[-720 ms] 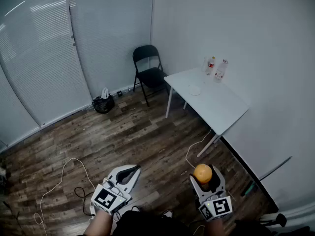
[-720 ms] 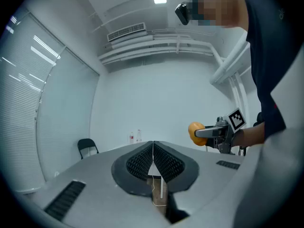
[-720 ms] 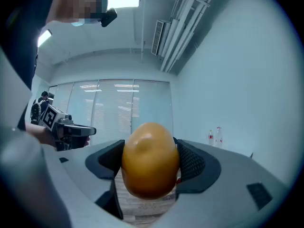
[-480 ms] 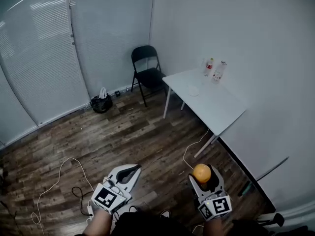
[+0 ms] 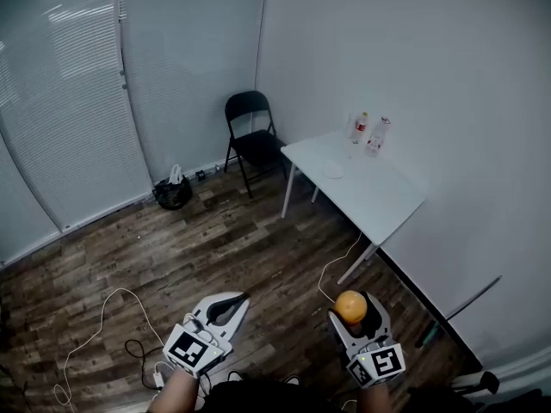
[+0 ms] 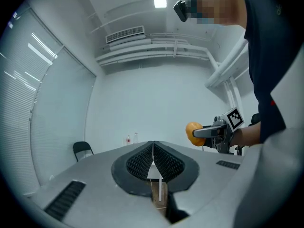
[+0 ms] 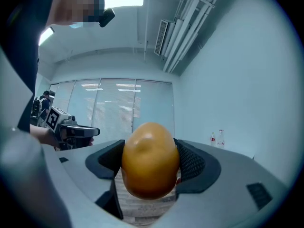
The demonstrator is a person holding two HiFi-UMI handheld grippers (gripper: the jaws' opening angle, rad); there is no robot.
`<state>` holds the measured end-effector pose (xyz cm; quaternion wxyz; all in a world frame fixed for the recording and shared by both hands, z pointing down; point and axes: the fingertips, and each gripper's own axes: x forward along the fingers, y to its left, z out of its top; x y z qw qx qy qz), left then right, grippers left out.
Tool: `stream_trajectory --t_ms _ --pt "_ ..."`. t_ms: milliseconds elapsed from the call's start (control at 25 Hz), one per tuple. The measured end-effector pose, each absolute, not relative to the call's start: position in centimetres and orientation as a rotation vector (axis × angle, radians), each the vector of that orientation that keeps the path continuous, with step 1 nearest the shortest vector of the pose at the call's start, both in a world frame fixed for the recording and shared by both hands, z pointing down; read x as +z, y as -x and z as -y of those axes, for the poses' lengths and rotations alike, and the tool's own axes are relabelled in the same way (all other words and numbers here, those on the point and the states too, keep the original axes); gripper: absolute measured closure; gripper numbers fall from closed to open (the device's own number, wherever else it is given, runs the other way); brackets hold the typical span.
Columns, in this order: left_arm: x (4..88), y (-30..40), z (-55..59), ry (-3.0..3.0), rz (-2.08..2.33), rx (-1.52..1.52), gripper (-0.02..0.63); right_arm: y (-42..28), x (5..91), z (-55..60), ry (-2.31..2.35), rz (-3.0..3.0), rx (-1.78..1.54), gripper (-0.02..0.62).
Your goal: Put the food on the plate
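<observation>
My right gripper (image 5: 355,310) is shut on an orange fruit (image 5: 351,305), held low at the bottom right of the head view. In the right gripper view the fruit (image 7: 150,160) fills the gap between the two dark pads. My left gripper (image 5: 229,304) is shut with nothing in it; its pads (image 6: 142,161) meet in the left gripper view. Far off on the white table (image 5: 379,196) lies a small white plate (image 5: 332,171). Both grippers hover over the wooden floor, well short of the table.
Two bottles (image 5: 368,132) stand at the table's far corner by the wall. A black folding chair (image 5: 250,139) stands beside the table, and a dark bag (image 5: 173,192) lies by the blinds. Cables (image 5: 112,317) trail over the floor. A long rod (image 5: 461,299) leans at the right wall.
The head view has shifted a little: table, chair and bag sit slightly lower and further left in the picture. Both grippers keep their places and their states.
</observation>
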<state>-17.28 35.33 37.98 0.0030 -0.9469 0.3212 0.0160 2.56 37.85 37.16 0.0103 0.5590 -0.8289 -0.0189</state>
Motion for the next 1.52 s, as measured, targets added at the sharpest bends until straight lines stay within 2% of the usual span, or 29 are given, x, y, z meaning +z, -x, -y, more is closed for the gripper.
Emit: stream_trajectory --t_ms 480,760,1040,1520 --pt "41.9 22.6 -33.1 3.087 -0.917 0.023 0.582 3.8 38.9 -33.8 -1.758 2.553 -0.003 0.236" --pt "43.1 23.2 -29.0 3.108 -0.981 -0.018 0.583 4.0 39.5 -28.8 -1.734 2.584 0.012 0.236" --pt "42.2 18.2 -22.6 3.088 -1.010 -0.028 0.583 -0.3 39.9 -21.7 -1.700 2.623 -0.034 0.236" --pt "42.3 4.9 -10.6 3.090 -1.069 -0.094 0.583 -15.4 40.0 -10.0 -1.730 2.650 -0.003 0.236"
